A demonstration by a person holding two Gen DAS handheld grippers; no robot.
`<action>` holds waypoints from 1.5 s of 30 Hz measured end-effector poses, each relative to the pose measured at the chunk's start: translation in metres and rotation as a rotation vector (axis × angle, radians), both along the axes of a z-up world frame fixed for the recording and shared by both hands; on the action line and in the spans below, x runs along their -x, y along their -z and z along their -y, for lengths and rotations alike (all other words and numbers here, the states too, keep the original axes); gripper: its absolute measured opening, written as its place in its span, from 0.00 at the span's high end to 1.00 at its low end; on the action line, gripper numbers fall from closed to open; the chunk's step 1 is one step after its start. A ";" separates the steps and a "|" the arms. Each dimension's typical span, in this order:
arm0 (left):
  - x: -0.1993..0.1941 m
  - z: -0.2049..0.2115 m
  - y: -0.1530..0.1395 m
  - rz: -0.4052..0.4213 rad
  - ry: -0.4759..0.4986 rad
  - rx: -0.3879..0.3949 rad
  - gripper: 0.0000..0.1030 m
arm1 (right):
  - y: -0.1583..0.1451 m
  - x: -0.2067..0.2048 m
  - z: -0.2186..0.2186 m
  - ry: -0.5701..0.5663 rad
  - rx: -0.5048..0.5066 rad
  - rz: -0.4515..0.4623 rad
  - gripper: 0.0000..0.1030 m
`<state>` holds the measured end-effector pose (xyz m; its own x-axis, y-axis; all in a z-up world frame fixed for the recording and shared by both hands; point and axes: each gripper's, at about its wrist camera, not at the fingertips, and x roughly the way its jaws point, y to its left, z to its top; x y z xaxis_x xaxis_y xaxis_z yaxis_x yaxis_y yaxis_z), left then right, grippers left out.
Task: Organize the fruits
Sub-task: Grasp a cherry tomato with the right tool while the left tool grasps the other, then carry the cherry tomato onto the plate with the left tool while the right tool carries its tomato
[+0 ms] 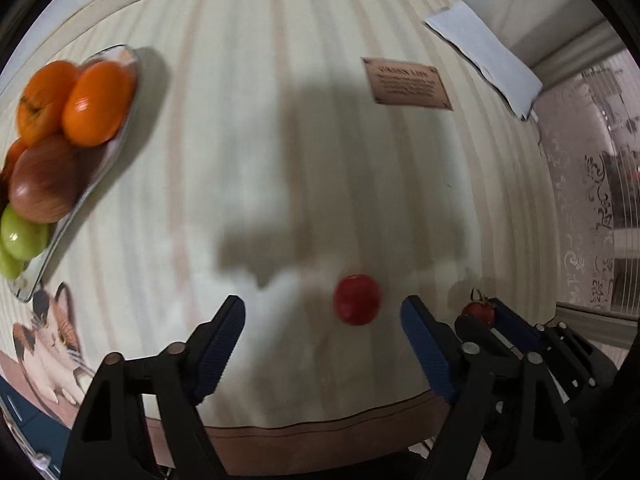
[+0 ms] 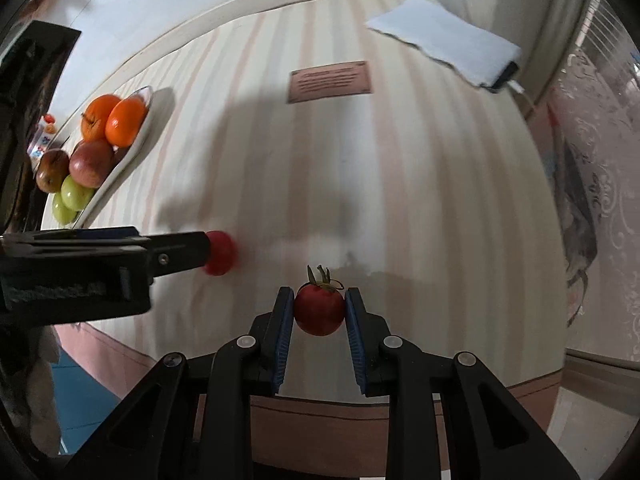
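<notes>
Stemmed tomato (image 2: 319, 310) is clamped in right claw (image 2: 319, 312) above the desk (image 2: 400, 200), loose tomato (image 1: 357, 299) is framed on the desk by wide-spread left claw (image 1: 323, 312), and a roll-off is risked if it gets nudged before closure, far from fruit plate (image 1: 120, 136).

Worktop (image 1: 280, 160): broad bare middle, passable. Left edge: plate (image 1: 120, 140) heaped with fruit. Far side: brown card (image 1: 408, 84) flat; white paper (image 1: 484, 52) at far right corner. Near edge: loose tomato (image 1: 357, 299) between spread fingers of left hand-held gripper (image 1: 324, 320); right hand-held gripper (image 2: 319, 312) close beside, clamping stemmed tomato (image 2: 319, 309).
</notes>
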<state>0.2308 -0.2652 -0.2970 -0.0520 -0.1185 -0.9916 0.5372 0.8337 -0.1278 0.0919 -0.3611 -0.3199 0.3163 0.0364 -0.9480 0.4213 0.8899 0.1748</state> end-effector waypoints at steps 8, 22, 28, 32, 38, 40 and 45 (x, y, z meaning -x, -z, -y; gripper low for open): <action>-0.001 0.033 0.012 -0.015 0.059 0.000 0.69 | -0.001 0.009 0.014 0.030 0.011 -0.015 0.73; 0.000 0.008 -0.015 0.072 -0.003 0.071 0.76 | -0.031 -0.002 0.013 0.017 0.007 0.047 0.73; -0.017 -0.050 -0.043 0.133 -0.158 0.114 0.76 | -0.050 -0.036 -0.009 -0.059 -0.044 0.113 0.73; -0.025 -0.108 -0.063 0.181 -0.283 0.131 0.76 | -0.051 -0.074 -0.038 -0.122 -0.107 0.147 0.73; -0.055 -0.183 -0.076 0.229 -0.458 0.123 0.76 | -0.045 -0.140 -0.077 -0.161 -0.252 0.201 0.73; -0.064 -0.205 -0.071 0.226 -0.516 0.121 0.76 | -0.035 -0.158 -0.083 -0.136 -0.330 0.200 0.73; -0.086 -0.246 -0.059 0.207 -0.614 0.126 0.76 | -0.005 -0.192 -0.092 -0.057 -0.488 0.146 0.73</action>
<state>0.3167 -0.0193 -0.2378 0.2519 -0.1815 -0.9506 -0.0073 0.9819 -0.1894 0.2844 -0.2690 -0.3153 0.4283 0.4849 -0.7625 0.3146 0.7110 0.6289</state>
